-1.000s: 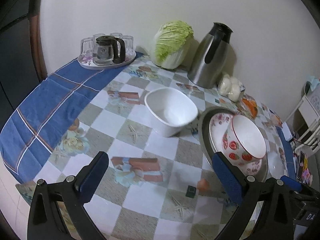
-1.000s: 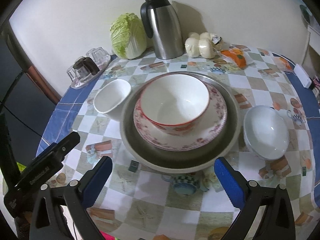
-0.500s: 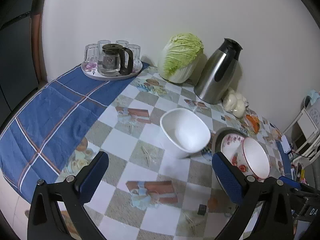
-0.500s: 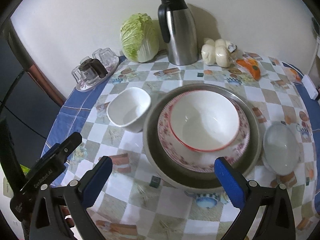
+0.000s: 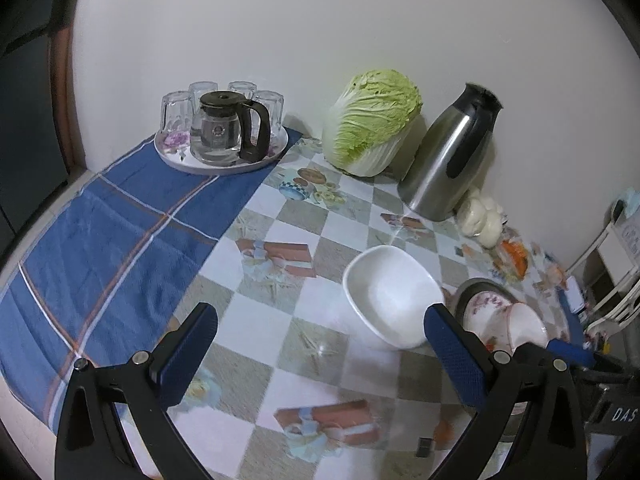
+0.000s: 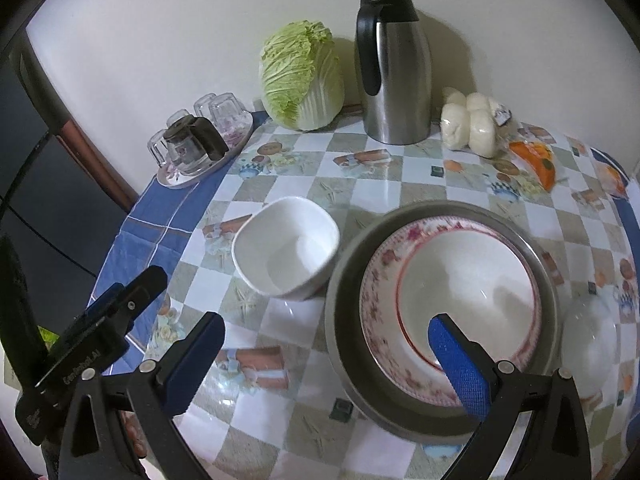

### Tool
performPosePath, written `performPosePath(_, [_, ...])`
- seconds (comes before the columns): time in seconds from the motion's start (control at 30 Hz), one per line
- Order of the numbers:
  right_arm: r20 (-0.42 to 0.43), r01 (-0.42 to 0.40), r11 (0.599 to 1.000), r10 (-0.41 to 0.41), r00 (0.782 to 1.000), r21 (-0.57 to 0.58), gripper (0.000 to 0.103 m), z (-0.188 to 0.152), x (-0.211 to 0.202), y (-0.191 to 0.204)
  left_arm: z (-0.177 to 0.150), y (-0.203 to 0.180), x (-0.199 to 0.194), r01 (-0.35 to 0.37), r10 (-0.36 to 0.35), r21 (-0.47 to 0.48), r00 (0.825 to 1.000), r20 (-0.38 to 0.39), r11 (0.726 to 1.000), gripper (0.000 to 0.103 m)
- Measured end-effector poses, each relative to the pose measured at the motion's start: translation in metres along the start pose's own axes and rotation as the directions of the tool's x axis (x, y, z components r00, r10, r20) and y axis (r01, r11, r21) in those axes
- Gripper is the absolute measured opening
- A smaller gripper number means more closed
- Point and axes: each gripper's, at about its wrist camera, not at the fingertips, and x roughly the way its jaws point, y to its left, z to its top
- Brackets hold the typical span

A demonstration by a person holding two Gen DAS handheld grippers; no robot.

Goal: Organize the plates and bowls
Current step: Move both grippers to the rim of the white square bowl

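Your right gripper (image 6: 326, 352) has come in over the stacked dishes, jaws spread wide and holding nothing, one blue pad above the red-rimmed bowl (image 6: 468, 296). That bowl sits empty in the floral plate (image 6: 374, 300), which lies in the grey metal dish (image 6: 340, 308). Just left of the dish stands the square white bowl (image 6: 286, 246), also empty. Your left gripper (image 5: 320, 356) hangs wide open too, gripping nothing, near that white bowl.
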Motion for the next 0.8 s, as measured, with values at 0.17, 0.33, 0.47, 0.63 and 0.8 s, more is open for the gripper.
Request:
performPosePath(0.17, [-0.015,-0.008,1.0,0.008,1.0,-0.005,0.103,0.015,0.016,0.005,0.016,0.006,0.02,-0.006,0.005,-0.012,0.998,-0.061,1.0,0.103])
performPosePath(0.33, [-0.022,-0.01,1.0,0.01,1.0,-0.025,0.103,0.028,0.033,0.009,0.026,0.008,0.037,-0.016,0.014,-0.023,0.996,-0.092,1.0,0.103])
performPosePath(0.47, [-0.032,0.001,0.999,-0.002,0.999,-0.047,0.1,0.035,0.048,0.013,0.031,0.009,0.052,0.003,-0.01,-0.049,0.991,-0.132,0.999,0.102])
performPosePath(0.63, [-0.041,0.023,0.998,-0.026,0.999,-0.065,0.072,0.046,0.067,0.013,0.03,0.007,0.072,0.011,-0.021,-0.057,0.984,-0.179,0.998,0.094])
performPosePath(0.8, [-0.072,0.022,0.997,-0.027,0.997,-0.07,0.053,0.05,0.088,0.012,0.025,0.003,0.092,0.024,-0.037,-0.058,0.971,-0.236,0.998,0.071])
